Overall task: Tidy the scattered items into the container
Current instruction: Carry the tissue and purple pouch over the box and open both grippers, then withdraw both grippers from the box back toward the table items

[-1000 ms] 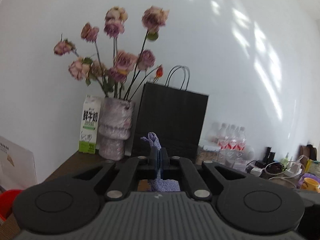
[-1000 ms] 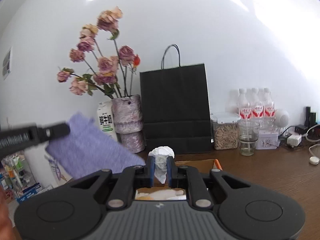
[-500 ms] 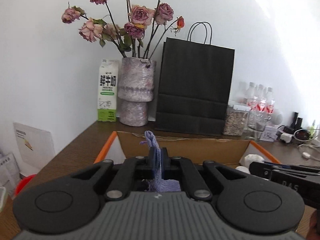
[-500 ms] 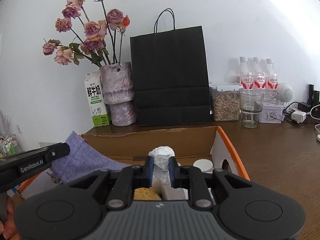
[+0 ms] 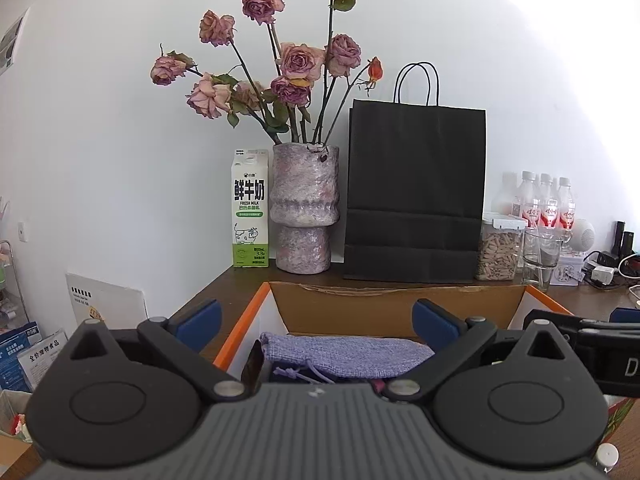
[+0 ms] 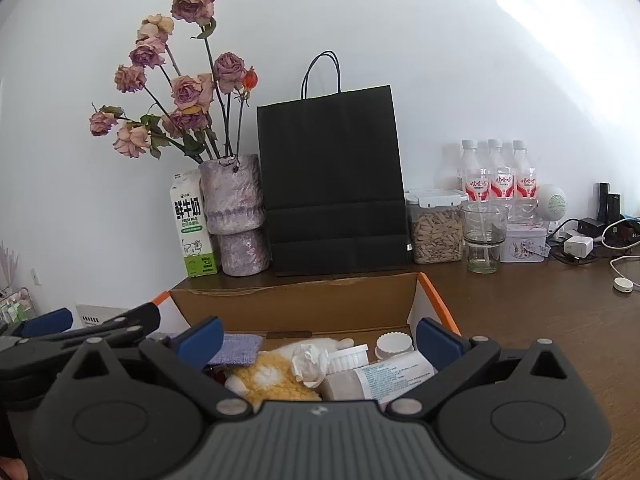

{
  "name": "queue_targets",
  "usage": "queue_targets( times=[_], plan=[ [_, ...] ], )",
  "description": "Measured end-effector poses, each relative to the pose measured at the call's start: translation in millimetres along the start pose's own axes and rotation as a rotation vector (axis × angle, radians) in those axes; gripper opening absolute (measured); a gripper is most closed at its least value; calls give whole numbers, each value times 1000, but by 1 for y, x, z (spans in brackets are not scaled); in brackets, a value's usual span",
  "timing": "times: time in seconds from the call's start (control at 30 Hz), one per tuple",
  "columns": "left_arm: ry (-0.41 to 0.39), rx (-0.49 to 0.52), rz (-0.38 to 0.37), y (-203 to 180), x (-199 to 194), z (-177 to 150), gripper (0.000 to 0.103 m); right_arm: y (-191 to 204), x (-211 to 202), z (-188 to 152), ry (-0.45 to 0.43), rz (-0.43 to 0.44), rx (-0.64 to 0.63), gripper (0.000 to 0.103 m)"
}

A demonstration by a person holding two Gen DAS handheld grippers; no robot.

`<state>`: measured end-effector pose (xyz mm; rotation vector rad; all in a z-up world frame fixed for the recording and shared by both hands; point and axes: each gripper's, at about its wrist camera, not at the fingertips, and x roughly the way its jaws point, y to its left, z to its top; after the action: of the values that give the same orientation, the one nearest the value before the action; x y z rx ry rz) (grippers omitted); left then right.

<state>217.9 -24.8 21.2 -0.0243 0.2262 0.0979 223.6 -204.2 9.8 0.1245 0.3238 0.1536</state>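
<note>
Where your left gripper [image 5: 316, 322] pinched the lilac woven drawstring pouch [image 5: 344, 351] and your right gripper [image 6: 318, 336] the crumpled white tissue [image 6: 307, 364], both jaws are opening, empty; both items lie inside the orange-edged cardboard box [image 5: 400, 308].

Box [image 6: 296, 304] on counter [image 6: 520, 320], before the wall. In box: pouch [image 5: 344, 350] at left, tissue [image 6: 308, 364] in the middle, jar [image 6: 394, 344] at right. Behind box, left to right: carton [image 6: 191, 224], vase [image 6: 236, 216], bag [image 6: 332, 184], canister [image 6: 436, 228], glass [image 6: 484, 240], bottles [image 6: 500, 180].
</note>
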Motion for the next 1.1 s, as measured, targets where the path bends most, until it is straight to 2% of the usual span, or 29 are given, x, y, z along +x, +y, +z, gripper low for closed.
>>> queue_targets(
  times=[0.4, 1.1],
  plan=[
    [-4, 1, 0, 1, -4, -7, 103, 1, -2, -6, 7, -8, -14, 103],
    [-66, 25, -15, 5, -36, -24, 103, 3, -22, -23, -18, 7, -75, 103]
  ],
)
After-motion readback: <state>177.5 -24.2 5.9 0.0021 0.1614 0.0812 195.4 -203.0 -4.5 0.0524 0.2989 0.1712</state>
